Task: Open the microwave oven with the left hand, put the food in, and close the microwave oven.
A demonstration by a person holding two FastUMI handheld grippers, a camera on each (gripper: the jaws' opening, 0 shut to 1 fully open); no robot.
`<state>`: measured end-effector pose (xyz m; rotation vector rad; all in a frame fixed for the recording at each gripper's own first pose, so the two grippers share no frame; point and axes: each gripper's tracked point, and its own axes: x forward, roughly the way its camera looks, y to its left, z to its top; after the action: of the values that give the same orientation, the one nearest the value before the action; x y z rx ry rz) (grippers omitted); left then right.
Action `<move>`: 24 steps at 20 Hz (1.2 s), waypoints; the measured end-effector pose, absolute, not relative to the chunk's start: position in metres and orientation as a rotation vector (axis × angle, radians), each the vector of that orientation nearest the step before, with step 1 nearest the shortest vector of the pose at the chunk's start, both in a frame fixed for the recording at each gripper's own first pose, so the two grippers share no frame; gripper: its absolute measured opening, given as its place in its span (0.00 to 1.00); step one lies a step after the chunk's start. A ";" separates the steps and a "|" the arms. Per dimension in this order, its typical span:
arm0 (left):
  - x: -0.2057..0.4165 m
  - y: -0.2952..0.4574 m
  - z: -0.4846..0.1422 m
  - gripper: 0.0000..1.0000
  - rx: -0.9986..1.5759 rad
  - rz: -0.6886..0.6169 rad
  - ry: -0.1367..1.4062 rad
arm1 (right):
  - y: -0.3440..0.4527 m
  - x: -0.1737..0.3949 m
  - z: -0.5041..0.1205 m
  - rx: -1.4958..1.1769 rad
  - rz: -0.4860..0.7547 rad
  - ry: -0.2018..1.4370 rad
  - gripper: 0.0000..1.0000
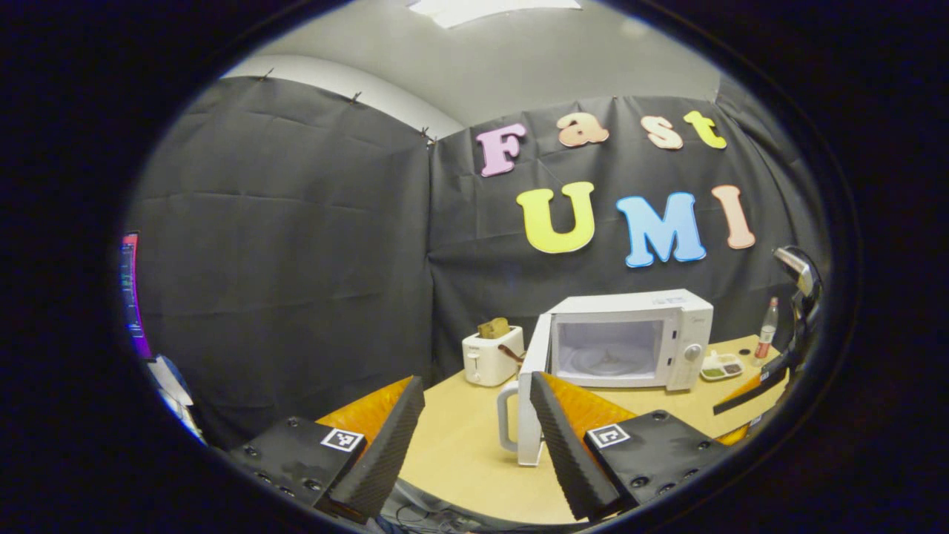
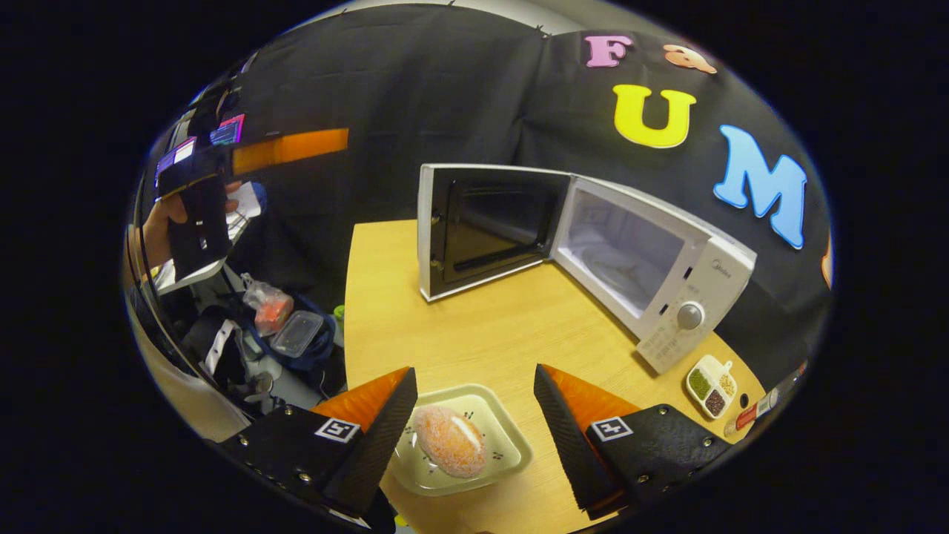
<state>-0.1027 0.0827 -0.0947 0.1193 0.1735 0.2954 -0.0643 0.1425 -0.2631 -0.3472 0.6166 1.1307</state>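
Wood-look tabletop [image 2: 474, 326]: pale yellowish, smooth, rounded at the near edge, carries pretty much everything here.
Microwave [image 2: 667, 274]: white, sits ahead of the right jaws and off to their right; cavity is lit and the glass turntable shows inside.
Door [image 2: 482, 226]: swung wide open, straight ahead of the right jaws. In the left gripper view its edge and handle [image 1: 508, 415] are just ahead of the left jaws, close to the right-hand finger.
Food [image 2: 448, 439]: sugary-looking bun lying on a pale square plate [image 2: 511, 445], right between the right jaws, not touched by either finger as far as I can see.
Right gripper [image 2: 474, 437]: jaws spread wide, straddling the plate from above.
Left gripper [image 1: 474, 445]: jaws spread too, nothing between them but table.
Toaster [image 1: 491, 356]: white, ahead of the left jaws, left of the microwave, something brown poking out the top.
Small stuff: divided dish [image 2: 710, 386] and a bottle [image 1: 767, 330] beyond the microwave's control side.
Room: black cloth walls, grey ceiling, cluttered bags and containers [image 2: 285, 326] off the table's left edge.
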 end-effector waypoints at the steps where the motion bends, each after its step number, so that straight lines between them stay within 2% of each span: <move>1: -0.106 0.082 -0.093 0.94 0.115 0.311 0.167 | 0.142 -0.067 -0.270 -0.369 1.153 0.635 0.97; 8: -0.127 0.083 -0.082 0.94 0.125 0.384 0.155 | 0.138 -0.085 -0.332 -0.460 1.253 0.767 0.97; 11: -0.138 0.085 -0.077 0.94 0.149 0.408 0.153 | 0.135 -0.092 -0.353 -0.495 1.263 0.812 0.97; 14: -0.142 0.083 -0.073 0.94 0.161 0.424 0.154 | 0.131 -0.094 -0.372 -0.517 1.255 0.841 0.93; 15: -0.142 0.082 -0.072 0.94 0.164 0.427 0.154 | 0.132 -0.094 -0.369 -0.508 1.261 0.843 0.89; 16: -0.140 0.081 -0.072 0.94 0.164 0.428 0.155 | 0.134 -0.093 -0.368 -0.494 1.260 0.845 0.80; 18: -0.136 0.079 -0.074 0.94 0.164 0.432 0.160 | 0.134 -0.090 -0.363 -0.495 1.256 0.825 0.75; 24: -0.115 0.080 -0.072 0.94 0.160 0.405 0.139 | 0.149 -0.063 -0.319 -0.499 1.204 0.680 0.75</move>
<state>-0.1149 0.0803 -0.0717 0.1599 0.1392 0.4051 -0.0625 0.1489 -0.3188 -0.4986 0.6796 1.2041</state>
